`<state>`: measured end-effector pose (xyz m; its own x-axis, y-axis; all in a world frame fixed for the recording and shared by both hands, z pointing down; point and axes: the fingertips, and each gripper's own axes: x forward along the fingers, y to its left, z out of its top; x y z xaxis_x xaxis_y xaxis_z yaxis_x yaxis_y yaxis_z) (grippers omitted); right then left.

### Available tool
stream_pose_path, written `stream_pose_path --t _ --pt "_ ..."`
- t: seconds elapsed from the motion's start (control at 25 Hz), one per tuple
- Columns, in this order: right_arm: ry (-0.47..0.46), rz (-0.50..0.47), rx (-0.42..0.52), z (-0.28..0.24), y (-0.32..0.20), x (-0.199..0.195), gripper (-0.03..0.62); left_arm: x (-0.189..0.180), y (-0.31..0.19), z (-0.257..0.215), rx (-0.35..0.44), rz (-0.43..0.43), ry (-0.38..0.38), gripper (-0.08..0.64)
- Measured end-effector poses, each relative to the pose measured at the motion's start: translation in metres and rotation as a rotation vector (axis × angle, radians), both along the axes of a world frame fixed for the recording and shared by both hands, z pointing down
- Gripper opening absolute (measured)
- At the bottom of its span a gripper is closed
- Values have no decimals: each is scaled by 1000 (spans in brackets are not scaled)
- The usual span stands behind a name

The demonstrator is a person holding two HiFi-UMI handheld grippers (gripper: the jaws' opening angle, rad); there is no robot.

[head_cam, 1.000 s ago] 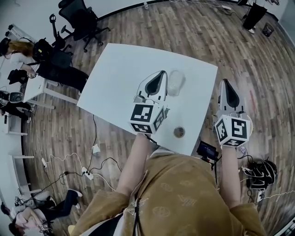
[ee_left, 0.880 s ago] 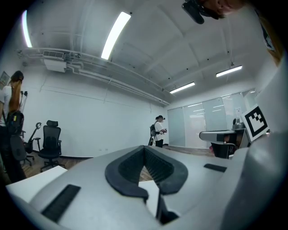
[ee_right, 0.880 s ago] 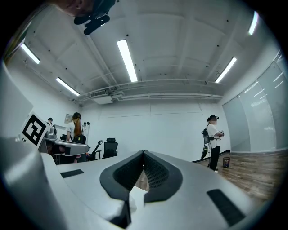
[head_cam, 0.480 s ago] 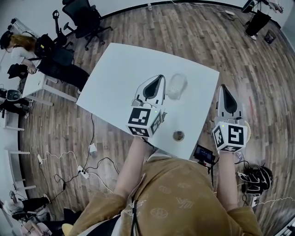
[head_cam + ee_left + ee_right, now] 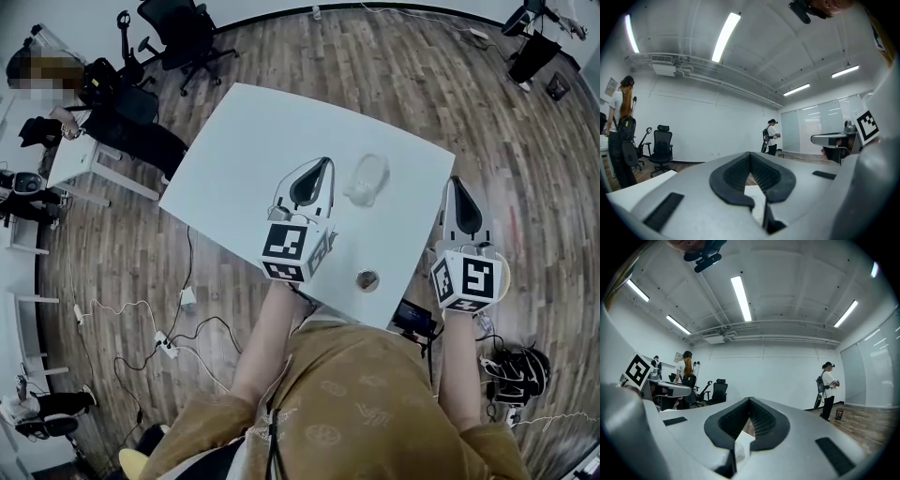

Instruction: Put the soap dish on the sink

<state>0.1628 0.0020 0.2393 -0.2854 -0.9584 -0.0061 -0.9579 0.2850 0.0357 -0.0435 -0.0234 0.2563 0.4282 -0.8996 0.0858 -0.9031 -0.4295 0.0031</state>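
A clear, rounded soap dish (image 5: 367, 178) lies on the white table (image 5: 244, 150), right of its middle. My left gripper (image 5: 327, 162) hovers over the table just left of the dish, apart from it, jaws shut with nothing between them. In the left gripper view the left gripper (image 5: 750, 153) points level across the room, and its ribbed pads (image 5: 761, 174) meet at the tip. My right gripper (image 5: 456, 181) is held past the table's right edge, over the wooden floor, shut and holding nothing. The right gripper (image 5: 749, 399) also points level at the far wall.
A small round dark-rimmed object (image 5: 367, 279) sits near the table's front edge. Office chairs (image 5: 178, 33) and a second desk (image 5: 75, 164) stand at the back left. Cables (image 5: 169, 342) trail on the floor to the left. A small device (image 5: 418, 318) and a headset (image 5: 514, 364) lie by my right side.
Both grippers have drifted slightly back toward me, and the left one now sits a little further from the dish. The dish has not moved on the table.
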Motion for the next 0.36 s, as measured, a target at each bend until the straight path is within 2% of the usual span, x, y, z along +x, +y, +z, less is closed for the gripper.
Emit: stream_pose_path --t 0.36 --pt "-6 1 1 0 -4 -2 9 -9 -2 -2 20 -24 1 6"
